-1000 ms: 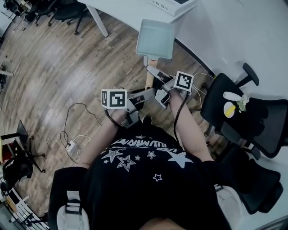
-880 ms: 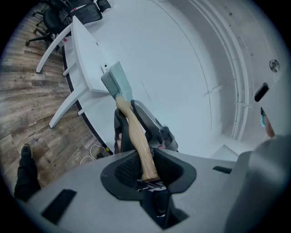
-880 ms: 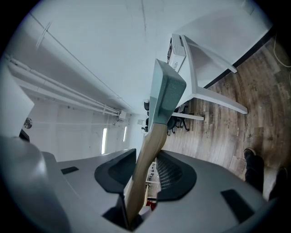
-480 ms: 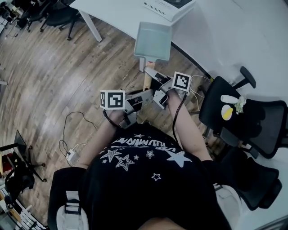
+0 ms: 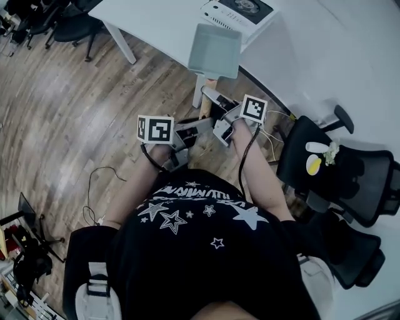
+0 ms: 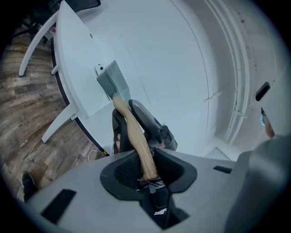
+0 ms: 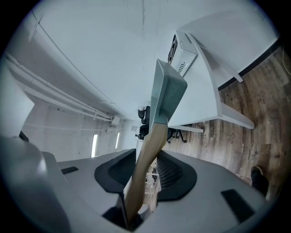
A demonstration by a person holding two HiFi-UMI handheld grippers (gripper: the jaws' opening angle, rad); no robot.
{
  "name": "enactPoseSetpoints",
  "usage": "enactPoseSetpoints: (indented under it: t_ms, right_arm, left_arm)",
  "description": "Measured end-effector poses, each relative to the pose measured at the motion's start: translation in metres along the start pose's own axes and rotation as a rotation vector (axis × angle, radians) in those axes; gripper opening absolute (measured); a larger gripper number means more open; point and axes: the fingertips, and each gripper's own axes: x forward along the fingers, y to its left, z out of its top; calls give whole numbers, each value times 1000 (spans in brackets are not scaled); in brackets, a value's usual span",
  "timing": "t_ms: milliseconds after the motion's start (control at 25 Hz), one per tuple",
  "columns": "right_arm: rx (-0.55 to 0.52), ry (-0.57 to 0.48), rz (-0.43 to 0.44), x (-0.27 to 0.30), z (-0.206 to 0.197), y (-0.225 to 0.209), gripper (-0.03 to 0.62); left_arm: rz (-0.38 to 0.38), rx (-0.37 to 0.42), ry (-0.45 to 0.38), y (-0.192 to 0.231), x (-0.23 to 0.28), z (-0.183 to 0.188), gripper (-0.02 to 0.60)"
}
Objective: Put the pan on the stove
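Observation:
The pan (image 5: 215, 50) is a pale grey-green rectangular tray with a wooden handle (image 5: 204, 106). It hangs in the air at the edge of the white table (image 5: 162, 22). The white stove (image 5: 237, 12) stands on the table just beyond the pan. My left gripper (image 5: 199, 127) is shut on the near end of the handle (image 6: 136, 136). My right gripper (image 5: 212, 103) is shut on the handle (image 7: 145, 159) further up, closer to the pan (image 7: 166, 91). In the left gripper view the pan (image 6: 113, 82) tilts over the table, and the right gripper (image 6: 152, 129) shows beside the handle.
Black office chairs (image 5: 340, 169) stand close on the right, and a white and yellow object (image 5: 315, 159) lies on one. A white table leg (image 5: 120, 42) slants down at the left. Cables (image 5: 103, 181) lie on the wooden floor. More chairs (image 5: 62, 22) stand at the far left.
Both grippers have carried the pan forward, and it has come closer to the stove. The whole stove top has come into the head view.

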Motion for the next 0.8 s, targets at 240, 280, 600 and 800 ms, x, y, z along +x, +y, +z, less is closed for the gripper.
enactPoseSetpoints:
  t_ms: [240, 280, 600, 800]
  right_arm:
    - [-13, -19, -8, 38, 26, 3, 143]
    - [-15, -24, -10, 44, 30, 3, 143]
    - [-15, -89, -19, 82, 53, 5, 143]
    - [-25, -129, -59, 90, 73, 3, 143]
  left_arm:
    - [-27, 9, 15, 13, -8, 44, 104]
    - [-31, 9, 18, 15, -10, 50, 104]
    - [-64, 19, 81, 30, -22, 93, 105]
    - [-101, 9, 125, 33, -20, 113, 106]
